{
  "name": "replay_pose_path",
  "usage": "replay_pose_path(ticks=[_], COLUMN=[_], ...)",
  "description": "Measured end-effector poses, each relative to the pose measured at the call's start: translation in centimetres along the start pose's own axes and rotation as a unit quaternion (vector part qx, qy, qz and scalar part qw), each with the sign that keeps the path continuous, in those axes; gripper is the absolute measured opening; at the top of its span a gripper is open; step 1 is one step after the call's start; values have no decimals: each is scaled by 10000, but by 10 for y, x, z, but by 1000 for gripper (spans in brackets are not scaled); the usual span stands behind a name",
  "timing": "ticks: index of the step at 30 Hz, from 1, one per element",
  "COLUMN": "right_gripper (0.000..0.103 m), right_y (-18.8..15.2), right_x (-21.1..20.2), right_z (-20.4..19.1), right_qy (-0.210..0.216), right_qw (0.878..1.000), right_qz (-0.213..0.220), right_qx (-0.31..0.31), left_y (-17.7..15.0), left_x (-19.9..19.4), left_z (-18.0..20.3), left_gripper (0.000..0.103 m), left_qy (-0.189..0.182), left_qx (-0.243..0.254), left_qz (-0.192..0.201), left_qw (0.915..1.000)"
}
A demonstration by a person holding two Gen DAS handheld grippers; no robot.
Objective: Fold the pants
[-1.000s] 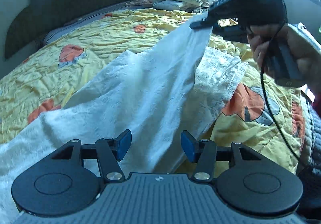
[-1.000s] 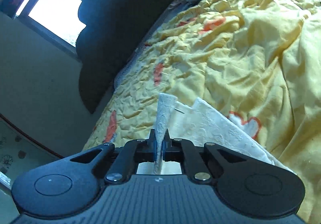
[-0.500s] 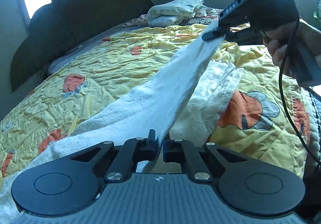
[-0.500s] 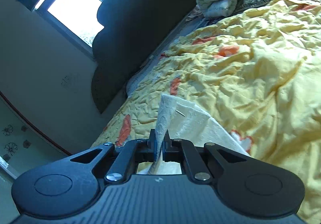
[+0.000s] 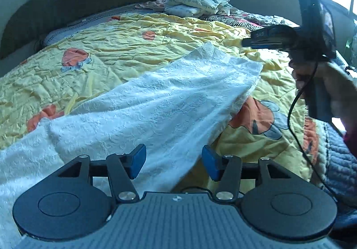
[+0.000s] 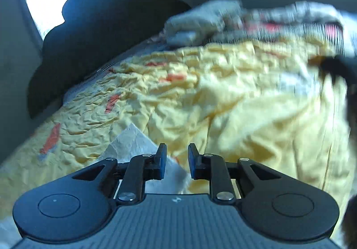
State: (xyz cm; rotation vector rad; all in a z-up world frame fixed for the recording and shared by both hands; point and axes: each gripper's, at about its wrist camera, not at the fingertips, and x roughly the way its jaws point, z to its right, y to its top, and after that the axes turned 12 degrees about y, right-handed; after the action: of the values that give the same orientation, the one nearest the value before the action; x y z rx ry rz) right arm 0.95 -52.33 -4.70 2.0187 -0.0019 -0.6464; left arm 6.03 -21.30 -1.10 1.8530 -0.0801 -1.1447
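White textured pants (image 5: 160, 101) lie folded lengthwise on the yellow bedspread (image 5: 125, 48), released by both tools. The left gripper (image 5: 173, 161) and right gripper (image 6: 177, 161) hover with jaws spread, holding nothing. Risk: the loose upper layer may slide off its edge when regrasped, misaligning the fold.

Two low wrist views, shared yellow bedspread (image 5: 138, 48).

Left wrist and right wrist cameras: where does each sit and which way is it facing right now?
Left wrist: on the left hand-held gripper, jaws open, facing up the bed over the white pants; the right hand-held gripper and right hand show.
Right wrist: on the right hand-held gripper, jaws open, facing the headboard; blurred.
Shared: pants, yellow quilt, headboard.
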Motion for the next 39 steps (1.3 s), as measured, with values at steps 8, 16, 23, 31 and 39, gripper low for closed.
replay_pose_path(ticks=[8,16,23,31,39], right_gripper=[41,45,44,42,8], right_y=[-20,-40,-145,-229,-251], right_x=[89,26,-46,-114,-109], right_z=[-48,-197,-386,-489,-505], right_qy=[1145,3149,5182,5900,5549], right_qw=[9793,9293,7570,6127,6086], right_qz=[-1560,-1235,-1605,-1109,-813], right_qx=[-587,-1482,-3643,-5139,-5613], left_y=[-39,-95,-175,-244,-251], left_x=[-35,-106,-201,-246,-223], left_z=[-84,-164,-245,-304,-319], left_gripper=[62,62,62,63,13], left_qy=[696,2144,3613,2862,2519], left_qx=[-1262,-2409,-4062,-5901,-6422], left_qz=[-341,-296,-382,-182,-33], left_qw=[9890,9461,8385,7547,7240])
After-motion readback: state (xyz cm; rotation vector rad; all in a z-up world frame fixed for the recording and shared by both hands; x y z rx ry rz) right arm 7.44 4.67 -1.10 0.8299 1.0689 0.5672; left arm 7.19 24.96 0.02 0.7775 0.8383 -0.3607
